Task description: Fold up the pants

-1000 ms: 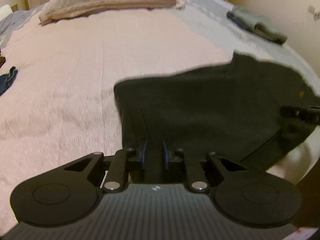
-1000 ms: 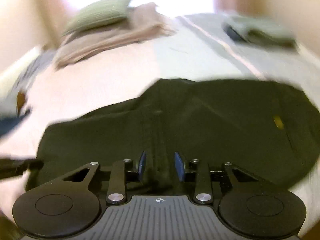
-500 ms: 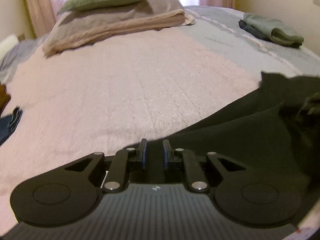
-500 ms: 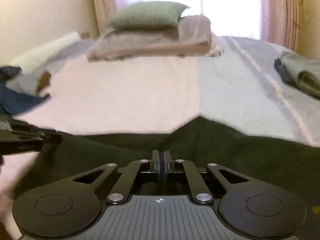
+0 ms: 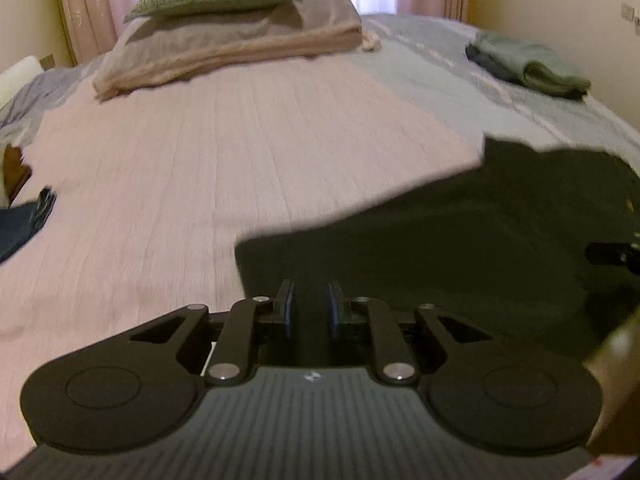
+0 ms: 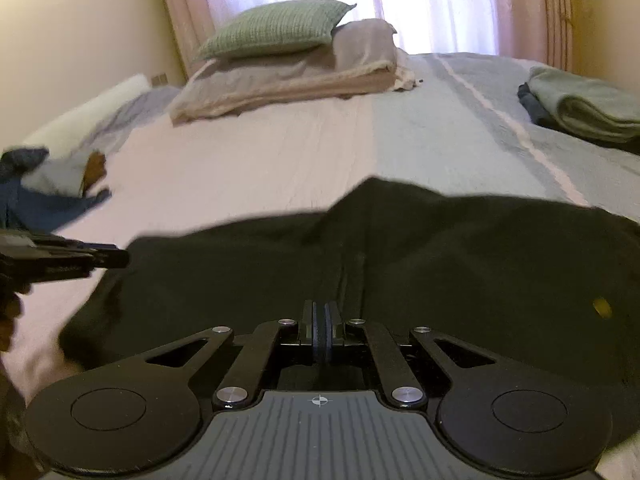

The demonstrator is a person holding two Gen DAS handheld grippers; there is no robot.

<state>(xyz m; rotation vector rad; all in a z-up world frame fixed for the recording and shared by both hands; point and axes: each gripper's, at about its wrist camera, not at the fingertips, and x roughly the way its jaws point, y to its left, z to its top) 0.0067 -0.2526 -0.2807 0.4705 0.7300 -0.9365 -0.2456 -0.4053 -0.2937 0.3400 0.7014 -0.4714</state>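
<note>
pants [image 5: 460, 264]: lying dark on pink bedspread [image 5: 240, 160], spreading flatter than half a second ago
left gripper [image 5: 310, 310]: pinching pants edge, angling down
right gripper [image 6: 320, 330]: clamping pants, having just closed

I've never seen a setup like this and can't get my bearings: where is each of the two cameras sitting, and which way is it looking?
Left wrist view: sits on the left gripper, looking forward and down across the bed toward the pillows; its fingers pinch the dark pants.
Right wrist view: sits on the right gripper, facing the same way; it is shut on the pants, and the left gripper shows at the left edge.
Shared: bed, pants, pillows, folded green clothes.
</note>
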